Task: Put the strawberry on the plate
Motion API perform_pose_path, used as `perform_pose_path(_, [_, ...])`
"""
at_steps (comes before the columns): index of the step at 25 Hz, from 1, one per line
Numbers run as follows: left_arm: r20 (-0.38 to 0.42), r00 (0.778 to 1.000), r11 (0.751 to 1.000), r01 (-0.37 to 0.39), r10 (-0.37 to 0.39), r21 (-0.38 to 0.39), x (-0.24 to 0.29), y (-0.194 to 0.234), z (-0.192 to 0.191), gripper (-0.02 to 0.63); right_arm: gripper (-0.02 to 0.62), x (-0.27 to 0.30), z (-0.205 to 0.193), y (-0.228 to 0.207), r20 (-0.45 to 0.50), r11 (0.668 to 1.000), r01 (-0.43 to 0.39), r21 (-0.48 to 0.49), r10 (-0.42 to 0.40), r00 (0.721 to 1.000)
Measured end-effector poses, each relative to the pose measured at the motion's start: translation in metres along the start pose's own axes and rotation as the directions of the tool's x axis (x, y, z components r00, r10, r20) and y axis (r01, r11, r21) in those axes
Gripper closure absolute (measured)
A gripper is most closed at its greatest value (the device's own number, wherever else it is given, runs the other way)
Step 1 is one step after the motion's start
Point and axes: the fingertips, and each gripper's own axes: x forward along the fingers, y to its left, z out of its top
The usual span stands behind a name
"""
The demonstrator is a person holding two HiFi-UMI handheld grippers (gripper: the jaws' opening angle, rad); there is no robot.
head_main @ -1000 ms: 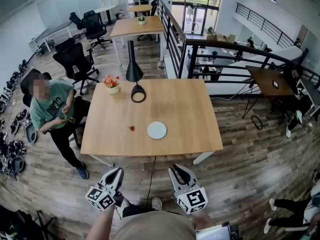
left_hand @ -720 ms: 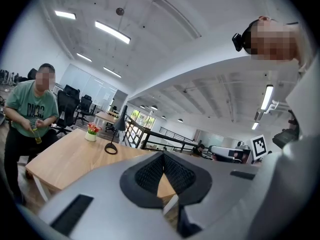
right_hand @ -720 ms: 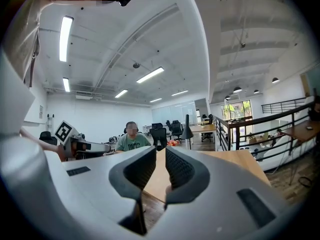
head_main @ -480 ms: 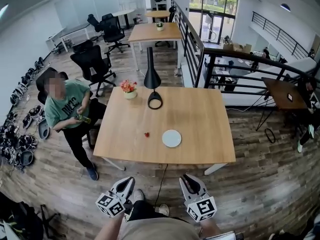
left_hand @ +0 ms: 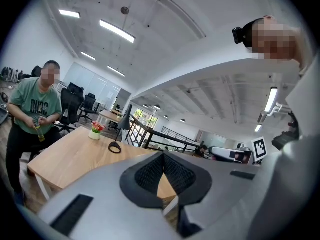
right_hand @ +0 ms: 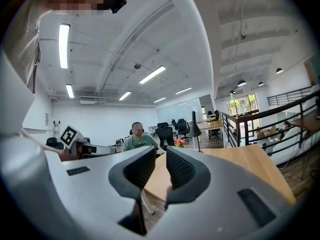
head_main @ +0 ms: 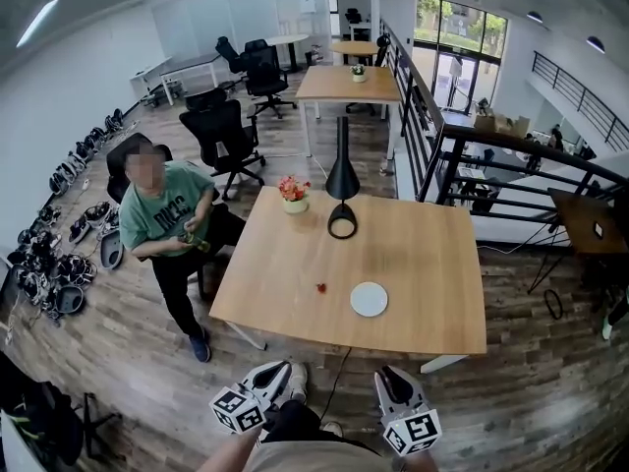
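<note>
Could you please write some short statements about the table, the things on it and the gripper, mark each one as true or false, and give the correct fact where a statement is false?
1. The strawberry lies on the plate. False: it lies on the bare table, left of the plate and apart from it.
2. A black lamp stands on the table. True.
3. The flower pot stands right beside the plate. False: it stands at the table's far edge, near the lamp's base.
4. A person in a green shirt stands by the table's left side. True.
5. The right gripper holds the strawberry. False: nothing is between its jaws, and it is short of the table's near edge.
</note>
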Motion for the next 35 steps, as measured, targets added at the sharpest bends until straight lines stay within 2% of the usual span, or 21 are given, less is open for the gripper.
perform_pose_path(6, [0.002,1.0,1.0,0.016,-0.016,-0.007,0.021,0.028,0.016,0.601,0.545,0.035,0.006,-0.009,-0.001,1.0,0.001,0.01,-0.001,1.0])
perform_pose_path(9, [0.004,1.0,1.0,0.022,-0.022,-0.01,0.034,0.05,0.027,0.603,0.52,0.058,0.007,-0.011,-0.009,1.0,-0.001,0.018,0.002,1.0])
perform_pose_path(24, [-0.033,0.996,0.997,0.076,-0.077,-0.031,0.118,0.155,0.096,0.601,0.52,0.205,0.037,-0.035,-0.032,1.0,0.025,0.011,-0.025,0.999])
perform_pose_path(35, [-0.039,0.993,0.993,0.112,-0.114,-0.05,0.144,0.229,0.131,0.601,0.52,0.284,0.047,-0.033,-0.053,0.998,0.063,0.0,-0.063,0.997])
